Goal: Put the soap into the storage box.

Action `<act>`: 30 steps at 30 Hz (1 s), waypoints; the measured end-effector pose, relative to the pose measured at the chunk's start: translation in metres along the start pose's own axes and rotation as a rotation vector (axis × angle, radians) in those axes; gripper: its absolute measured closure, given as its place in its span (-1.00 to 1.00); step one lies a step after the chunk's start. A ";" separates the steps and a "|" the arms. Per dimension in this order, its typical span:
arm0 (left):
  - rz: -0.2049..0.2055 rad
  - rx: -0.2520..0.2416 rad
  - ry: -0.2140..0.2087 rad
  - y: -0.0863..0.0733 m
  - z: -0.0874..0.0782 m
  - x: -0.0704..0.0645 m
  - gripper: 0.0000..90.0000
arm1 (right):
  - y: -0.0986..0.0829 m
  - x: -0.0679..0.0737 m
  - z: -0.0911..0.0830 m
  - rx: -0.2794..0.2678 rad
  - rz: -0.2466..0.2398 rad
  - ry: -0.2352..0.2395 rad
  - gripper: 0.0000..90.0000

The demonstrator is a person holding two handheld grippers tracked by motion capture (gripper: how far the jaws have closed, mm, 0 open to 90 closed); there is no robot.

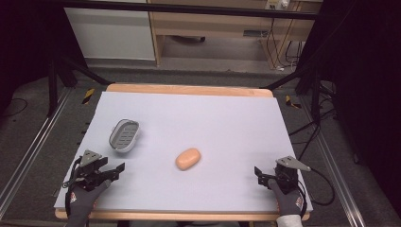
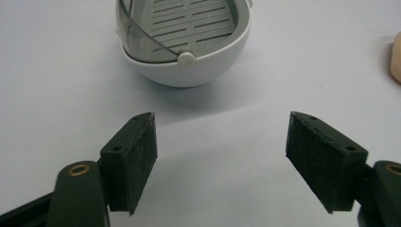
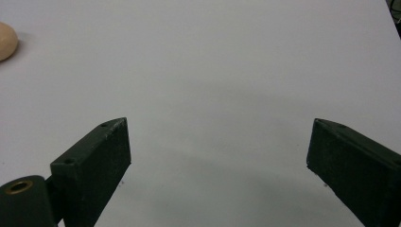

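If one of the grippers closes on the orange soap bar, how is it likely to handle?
The soap bar looks like a smooth, rounded oval, so it may slip from the flat pads unless gripped across its middle. It lies flat on the table, so a push would probably slide or spin it, not roll it. It appears solid and likely stiff.

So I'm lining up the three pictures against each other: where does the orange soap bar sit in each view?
High view: the soap bar lies near the table's middle, right of the soap dish.
Left gripper view: a sliver of it at the right edge, right of the dish.
Right gripper view: part of it at the upper left edge.
Shared landmark: the pale table cover.
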State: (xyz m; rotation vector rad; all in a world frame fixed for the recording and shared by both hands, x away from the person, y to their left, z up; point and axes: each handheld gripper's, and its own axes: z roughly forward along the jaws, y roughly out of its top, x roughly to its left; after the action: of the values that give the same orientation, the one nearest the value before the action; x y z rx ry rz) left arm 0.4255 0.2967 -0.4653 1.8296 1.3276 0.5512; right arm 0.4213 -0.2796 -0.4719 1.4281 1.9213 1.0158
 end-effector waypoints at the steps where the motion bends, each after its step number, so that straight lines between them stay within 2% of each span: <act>1: 0.002 -0.001 -0.002 0.000 0.000 -0.001 -0.44 | 0.000 0.000 0.001 0.002 -0.011 -0.006 -0.84; 10: 0.017 -0.006 -0.034 0.002 -0.001 -0.013 -0.37 | -0.001 0.000 0.002 0.013 0.002 -0.018 -0.85; 11: 0.035 -0.004 -0.046 0.003 -0.001 -0.015 -0.37 | -0.001 0.000 0.001 0.010 0.005 -0.014 -0.85; 18: 0.057 -0.008 -0.074 0.006 0.000 -0.027 -0.36 | 0.000 0.003 -0.001 0.000 -0.003 0.002 -0.86; 26: 0.088 -0.024 -0.096 0.013 -0.001 -0.040 -0.37 | 0.000 0.002 -0.003 -0.018 0.001 -0.017 -0.86; 30: 0.100 -0.027 -0.104 0.016 -0.001 -0.045 -0.38 | 0.000 0.002 -0.001 -0.006 0.002 -0.014 -0.86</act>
State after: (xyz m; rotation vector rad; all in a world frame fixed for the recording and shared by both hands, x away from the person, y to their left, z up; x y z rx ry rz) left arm 0.4184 0.2533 -0.4474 1.8841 1.1597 0.5164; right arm 0.4202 -0.2782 -0.4719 1.4306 1.9054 1.0087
